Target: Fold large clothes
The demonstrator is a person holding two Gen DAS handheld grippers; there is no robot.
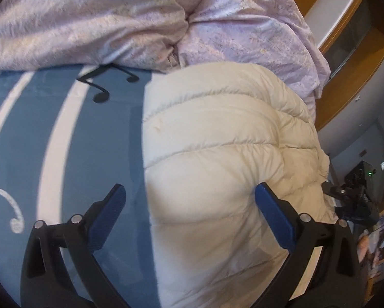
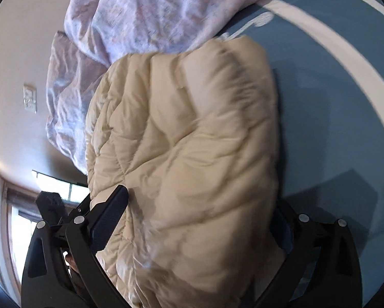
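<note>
A cream quilted puffer jacket lies folded in a thick bundle on the blue bedsheet. My left gripper is open, with its blue pads wide apart just above the jacket's near end and the sheet. In the right wrist view the same jacket fills the middle. My right gripper is open wide around the jacket's near end; its left finger shows, and the right finger is mostly hidden behind the fabric.
A crumpled lilac duvet is piled behind the jacket, also in the right wrist view. The sheet has white stripes and black music notes. A wooden frame and a dark device stand at the right.
</note>
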